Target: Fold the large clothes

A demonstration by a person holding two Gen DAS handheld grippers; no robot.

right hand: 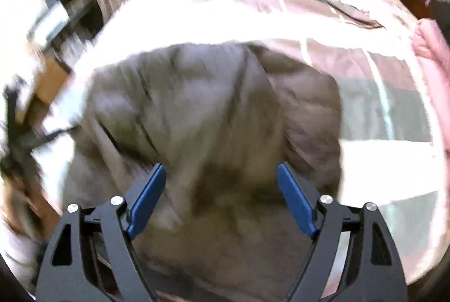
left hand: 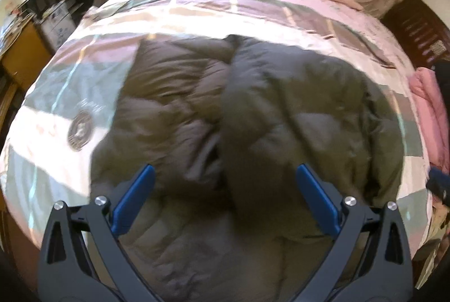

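Both grippers hang over the dark puffer jacket, which lies spread on the patterned bed cover. Left gripper: fingers spread wide, nothing between them. Right gripper: likewise splayed and empty. The right view is badly smeared; the jacket's near hem runs out of frame below.

Dark puffy jacket lies rumpled on bedspread.
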